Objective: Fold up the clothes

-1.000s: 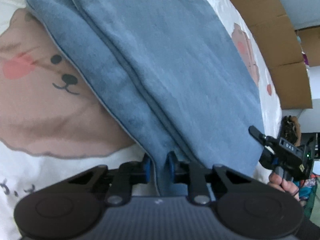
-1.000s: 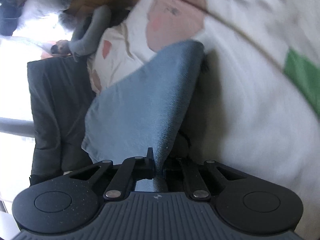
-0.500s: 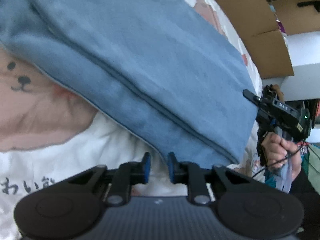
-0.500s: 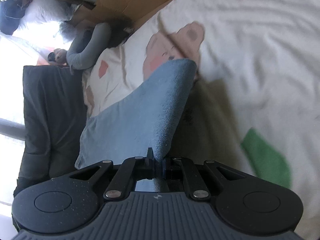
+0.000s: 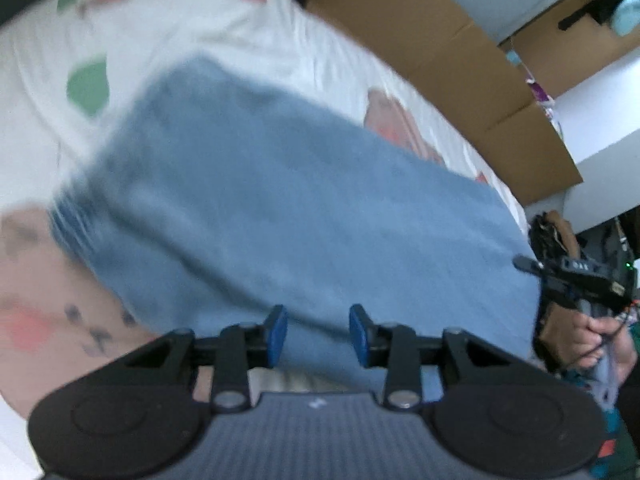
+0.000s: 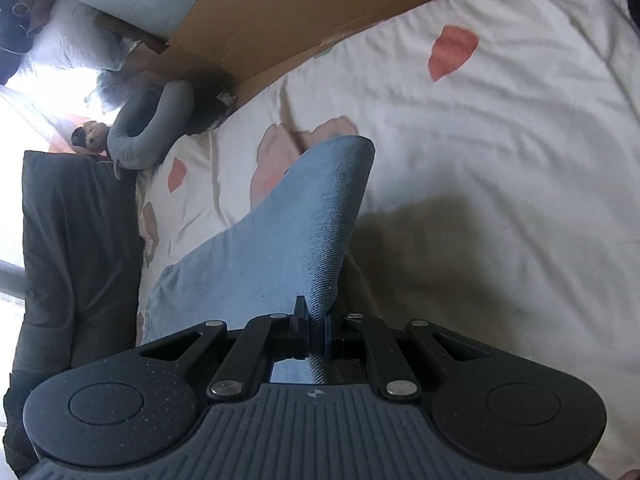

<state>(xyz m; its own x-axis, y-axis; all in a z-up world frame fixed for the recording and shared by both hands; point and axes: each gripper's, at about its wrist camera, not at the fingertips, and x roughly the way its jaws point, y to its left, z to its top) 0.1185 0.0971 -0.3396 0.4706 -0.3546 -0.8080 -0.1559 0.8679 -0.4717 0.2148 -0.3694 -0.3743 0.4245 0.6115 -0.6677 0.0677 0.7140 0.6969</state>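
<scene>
Broadly, a bed (image 6: 500, 184) under a white sheet printed with pink bears and red and green patches filled both views, with brown cardboard (image 6: 304, 12) standing along its edge at about twelve o'clock in the right wrist view and from twelve to two o'clock in the left wrist view. A dark cloth-covered shape (image 6: 76, 240) sat at nine o'clock in the right wrist view, and a grey curved cushion (image 6: 152, 128) lay at ten o'clock beside it.

Next in size, the folded blue garment (image 5: 304, 216) lay on the sheet across the middle of the left wrist view, blurred, running from ten o'clock toward four o'clock. In the right wrist view one part of it rose from the bed as a tall fold and cast a shadow on the sheet toward three o'clock.

The left gripper (image 5: 318, 336) sat at six o'clock, its blue-padded fingers (image 5: 278, 334) spread apart with nothing pinched between them, the cloth's near edge showing beyond the gap. The right gripper (image 6: 317, 334) had its fingers pressed together on the edge of the blue garment. From the left wrist view that same tool showed at four o'clock, touching the cloth's far corner, with a hand (image 5: 576, 340) wrapped around its handle.
</scene>
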